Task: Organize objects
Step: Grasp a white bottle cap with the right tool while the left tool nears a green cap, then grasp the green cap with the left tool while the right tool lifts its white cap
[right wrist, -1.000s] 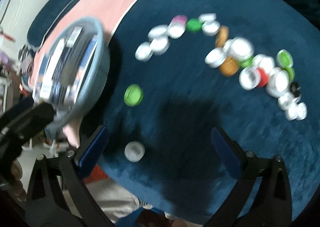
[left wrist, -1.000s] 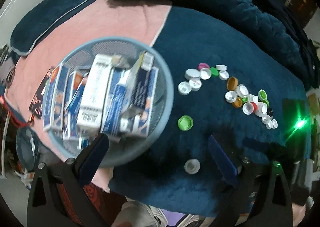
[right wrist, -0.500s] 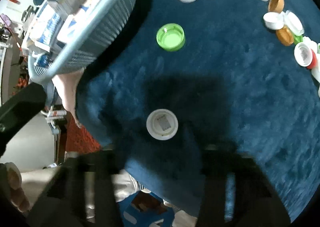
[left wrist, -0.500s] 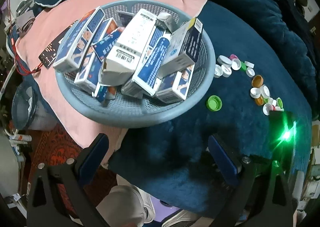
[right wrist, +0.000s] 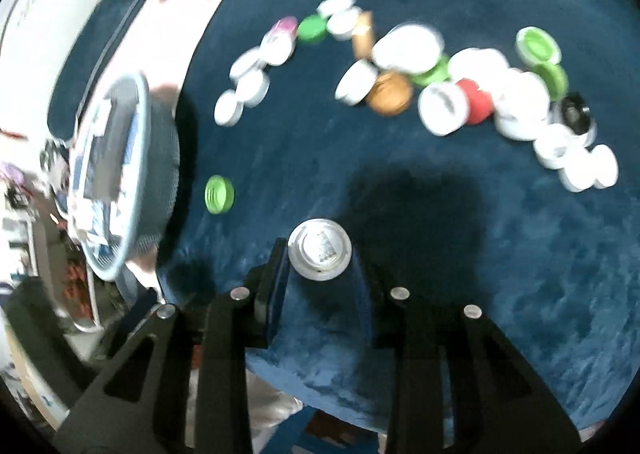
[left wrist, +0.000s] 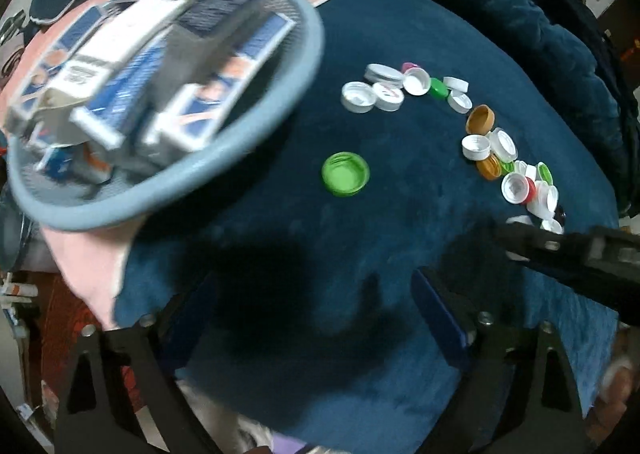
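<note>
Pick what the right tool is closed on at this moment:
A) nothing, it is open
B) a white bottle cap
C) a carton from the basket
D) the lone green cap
B: in the right wrist view the right tool has its two fingers pressed against either side of a white bottle cap, while the lone green cap lies apart on the blue blanket.
</note>
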A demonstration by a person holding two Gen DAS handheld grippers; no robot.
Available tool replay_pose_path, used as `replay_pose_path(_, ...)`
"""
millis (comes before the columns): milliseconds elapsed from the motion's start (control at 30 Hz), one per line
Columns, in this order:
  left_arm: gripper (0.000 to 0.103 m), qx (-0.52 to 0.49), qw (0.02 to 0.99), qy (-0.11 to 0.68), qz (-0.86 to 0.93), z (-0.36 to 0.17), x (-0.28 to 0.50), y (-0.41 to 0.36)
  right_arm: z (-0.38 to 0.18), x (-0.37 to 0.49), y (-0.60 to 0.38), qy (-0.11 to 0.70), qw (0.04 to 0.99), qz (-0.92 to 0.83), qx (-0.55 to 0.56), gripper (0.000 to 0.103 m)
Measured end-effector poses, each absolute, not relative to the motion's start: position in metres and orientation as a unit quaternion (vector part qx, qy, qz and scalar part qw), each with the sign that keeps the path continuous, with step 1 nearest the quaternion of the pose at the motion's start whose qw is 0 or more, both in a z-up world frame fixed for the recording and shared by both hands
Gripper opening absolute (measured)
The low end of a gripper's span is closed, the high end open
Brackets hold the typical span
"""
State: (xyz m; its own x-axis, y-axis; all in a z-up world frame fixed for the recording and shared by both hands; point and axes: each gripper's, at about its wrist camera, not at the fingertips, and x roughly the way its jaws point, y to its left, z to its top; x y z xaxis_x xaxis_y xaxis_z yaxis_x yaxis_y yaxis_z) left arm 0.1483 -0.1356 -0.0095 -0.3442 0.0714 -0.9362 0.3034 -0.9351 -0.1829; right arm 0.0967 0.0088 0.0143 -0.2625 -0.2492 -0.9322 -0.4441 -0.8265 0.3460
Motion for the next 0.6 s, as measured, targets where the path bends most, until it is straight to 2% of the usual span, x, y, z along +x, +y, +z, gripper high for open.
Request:
replay_pose_path(300,0.077,0.531,0.119,0.172,-0.821,-0.043,0.117,-0.135,0.011,0.107,0.02,0.284,0.062,0.741,-0.605,0.031)
replay_pose_path(333,0.072,0.524,0.118,0.17,-0.826,-0.043,0.115,-0.135,0.008,0.106,0.018,0.283,0.059,0.741,-0.606,0.031)
replay_pose_path(400,0.052,0.51,0.104,0.159,-0.839,-0.04,0.11,-0.133,0.016,0.113,0.023,0.281,0.056,0.74,-0.608,0.032)
replay_pose_path(433,0.035,0.509,0.095,0.151,-0.842,-0.038,0.108,-0.131,0.016,0.113,0.023,0.281,0.055,0.741,-0.608,0.031)
replay_pose_path(467,0.03,0.512,0.085,0.146,-0.842,-0.038,0.107,-0.13,0.016,0.112,0.022,0.281,0.054,0.741,-0.607,0.032)
replay_pose_path(600,0.03,0.518,0.064,0.146,-0.841,-0.033,0.111,-0.127,0.019,0.108,0.021,0.283,0.054,0.744,-0.603,0.032)
